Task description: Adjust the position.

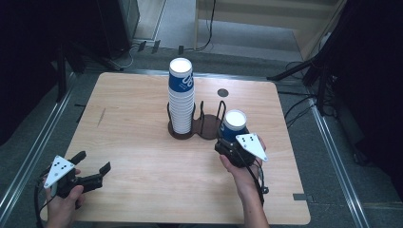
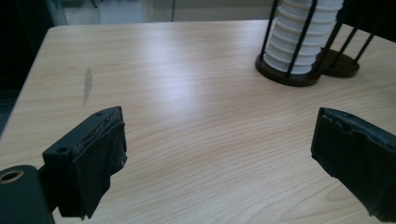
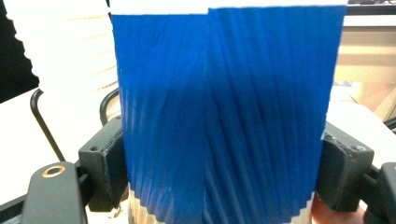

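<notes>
My right gripper [image 1: 232,141] is shut on a blue paper cup [image 1: 235,125] with a white rim, held upright just right of the dark wire cup holder [image 1: 202,127]. In the right gripper view the blue cup [image 3: 219,112] stands between both black pads [image 3: 109,163], which press its sides. A tall stack of white cups [image 1: 181,99] topped by a blue one stands in the holder's left ring; its lower part [image 2: 299,37] appears in the left gripper view. My left gripper [image 1: 92,164] hovers open near the table's front left corner, with bare wood between its jaws [image 2: 219,154].
The wooden table [image 1: 133,123] has a small dark round hole [image 1: 222,92] at the back right and a faint grey streak [image 1: 100,116] at the left. Black stands and cables lie on the floor around the table. The holder's right ring [image 1: 211,130] sits beside the held cup.
</notes>
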Demonstrator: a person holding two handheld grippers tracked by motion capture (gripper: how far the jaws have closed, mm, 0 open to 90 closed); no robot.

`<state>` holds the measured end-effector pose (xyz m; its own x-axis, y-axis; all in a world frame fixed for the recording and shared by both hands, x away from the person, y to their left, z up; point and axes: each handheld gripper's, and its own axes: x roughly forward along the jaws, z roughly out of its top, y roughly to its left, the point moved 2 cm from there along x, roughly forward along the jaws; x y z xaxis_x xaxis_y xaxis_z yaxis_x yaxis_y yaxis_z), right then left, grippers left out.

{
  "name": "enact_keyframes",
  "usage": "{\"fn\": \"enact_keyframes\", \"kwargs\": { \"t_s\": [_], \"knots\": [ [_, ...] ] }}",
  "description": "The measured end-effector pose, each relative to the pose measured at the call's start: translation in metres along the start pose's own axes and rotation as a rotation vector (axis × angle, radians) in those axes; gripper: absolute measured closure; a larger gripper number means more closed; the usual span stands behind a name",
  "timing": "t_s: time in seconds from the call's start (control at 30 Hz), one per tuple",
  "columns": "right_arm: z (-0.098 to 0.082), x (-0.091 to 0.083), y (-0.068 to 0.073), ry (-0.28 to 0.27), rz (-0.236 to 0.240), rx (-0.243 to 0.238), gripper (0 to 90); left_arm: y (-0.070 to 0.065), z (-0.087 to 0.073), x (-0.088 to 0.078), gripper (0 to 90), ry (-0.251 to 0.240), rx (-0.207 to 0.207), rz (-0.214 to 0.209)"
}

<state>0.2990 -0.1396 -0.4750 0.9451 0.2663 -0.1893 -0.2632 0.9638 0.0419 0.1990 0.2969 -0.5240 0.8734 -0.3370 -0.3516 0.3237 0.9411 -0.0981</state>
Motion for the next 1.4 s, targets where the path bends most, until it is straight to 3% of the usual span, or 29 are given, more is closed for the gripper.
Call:
{"fn": "enact_keyframes", "kwargs": {
  "t_s": [0.13, 0.53, 0.83, 1.1, 1.2, 1.27, 1.4],
  "knots": [
    [-0.005, -0.002, 0.003, 0.009, 0.002, -0.008, 19.0, -0.012, 0.006, 0.006, 4.4, 0.007, 0.03, -0.022],
    [-0.013, -0.005, 0.009, 0.019, 0.005, -0.013, 19.0, -0.039, 0.025, 0.023, 4.4, 0.028, 0.05, -0.086],
    [-0.015, -0.007, 0.017, 0.027, 0.021, -0.026, 19.0, -0.063, 0.038, 0.034, 4.3, 0.011, 0.061, -0.159],
    [-0.019, -0.006, 0.024, 0.032, 0.035, -0.042, 19.0, -0.075, 0.047, 0.043, 4.4, 0.003, 0.063, -0.195],
    [-0.02, -0.006, 0.025, 0.033, 0.041, -0.042, 19.0, -0.077, 0.049, 0.045, 4.3, -0.002, 0.061, -0.206],
    [-0.021, -0.006, 0.027, 0.038, 0.046, -0.043, 19.0, -0.078, 0.052, 0.048, 4.4, 0.003, 0.082, -0.206],
    [-0.022, -0.006, 0.028, 0.039, 0.049, -0.048, 19.1, -0.077, 0.055, 0.049, 4.4, -0.005, 0.072, -0.209]
  ]
}}
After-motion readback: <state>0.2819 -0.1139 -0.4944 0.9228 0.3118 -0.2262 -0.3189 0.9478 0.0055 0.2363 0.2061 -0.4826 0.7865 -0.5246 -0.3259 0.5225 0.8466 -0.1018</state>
